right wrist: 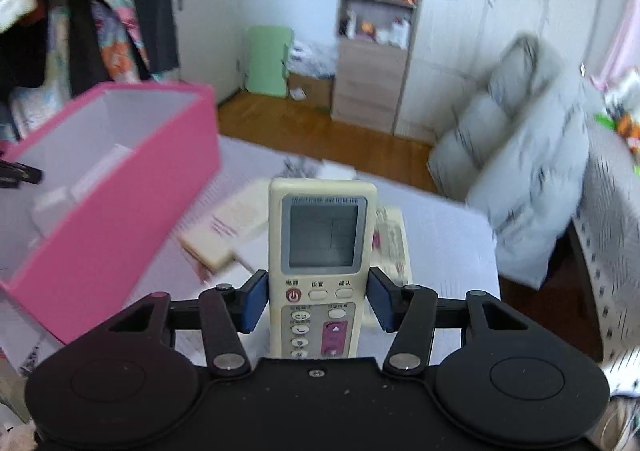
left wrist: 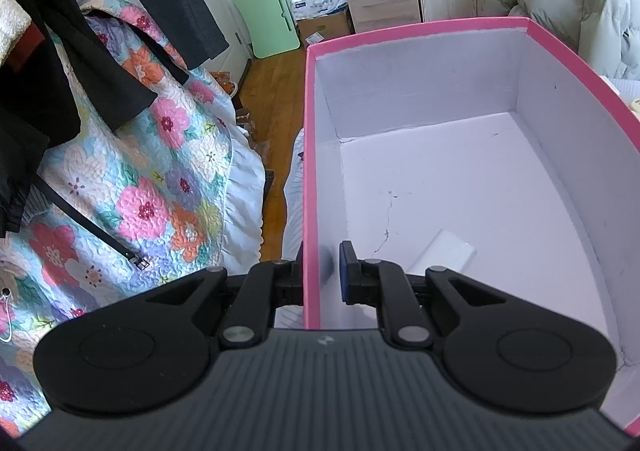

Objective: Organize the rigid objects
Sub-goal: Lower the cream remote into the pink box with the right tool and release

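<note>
Above the bed, right gripper (right wrist: 318, 301) jaws clamp the remote (right wrist: 322, 247); left gripper (left wrist: 320, 277) jaws pinch the pink box (left wrist: 420, 36) wall

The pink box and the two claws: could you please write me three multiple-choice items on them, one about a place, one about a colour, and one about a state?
1. Where is the left claw?
A. Astride the wall of the pink box
B. Over the wooden floor
C. On the shelf

2. What colour is the box's inside?
A. Pink
B. White
C. Green

3. What is the right claw doing?
A. Hanging open and empty
B. Gripping a book
C. Gripping the remote control

Answers: 1 A, one finger shows on each side of the wall; 2 B, the inner walls and bottom are white; 3 C, both blue pads press the remote's sides.
</note>
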Demonstrator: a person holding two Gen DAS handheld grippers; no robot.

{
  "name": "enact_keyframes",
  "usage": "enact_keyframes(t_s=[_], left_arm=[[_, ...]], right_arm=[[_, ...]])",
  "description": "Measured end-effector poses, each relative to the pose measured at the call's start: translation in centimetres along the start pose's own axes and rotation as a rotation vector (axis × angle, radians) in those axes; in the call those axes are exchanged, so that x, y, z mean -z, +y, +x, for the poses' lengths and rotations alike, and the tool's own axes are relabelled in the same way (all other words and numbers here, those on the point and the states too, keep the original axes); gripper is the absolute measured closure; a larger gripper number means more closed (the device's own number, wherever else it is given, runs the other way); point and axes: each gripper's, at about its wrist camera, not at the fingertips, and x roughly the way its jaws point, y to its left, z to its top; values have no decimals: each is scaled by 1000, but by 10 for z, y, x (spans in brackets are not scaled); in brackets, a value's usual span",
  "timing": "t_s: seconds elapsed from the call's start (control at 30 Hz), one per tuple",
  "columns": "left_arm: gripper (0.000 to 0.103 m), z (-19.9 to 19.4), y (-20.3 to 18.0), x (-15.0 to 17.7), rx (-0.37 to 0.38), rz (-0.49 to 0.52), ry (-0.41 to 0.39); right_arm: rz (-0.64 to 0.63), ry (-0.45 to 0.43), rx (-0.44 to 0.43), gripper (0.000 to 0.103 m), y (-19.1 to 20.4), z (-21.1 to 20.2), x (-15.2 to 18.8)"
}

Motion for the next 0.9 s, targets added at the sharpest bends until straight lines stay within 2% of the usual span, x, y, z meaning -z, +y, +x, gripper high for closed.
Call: enact_keyframes(t_s=[0.2,0.33,0.47,0.53,0.67,0.8,0.9], left_arm=[[91,-2,0,2,1,-14,-19],[91,-2,-1,1,-4,-15,-20],[92,-3,-2,2,-17,-16,-19],[92,-3,-3,2,-19,-17,-16],[92,-2,-3,1,-17,-16,-16],[92,-3,-5,0,-21,-15,-18],[92,-5,-4,1,-17,-27,-31]], right_arm=[[-43,-190,-89,45,21,-42,-53],[-27,-236,-223,45,33,-45,-94],[28,-171,-404,44,56,-19,-130],[62,-125,-468,44,71,0,-140],[55,-64,-489,44,110,38,-157],[108,71,-543,44,134,80,-162],[183,166,-546,44,139,108,-156]])
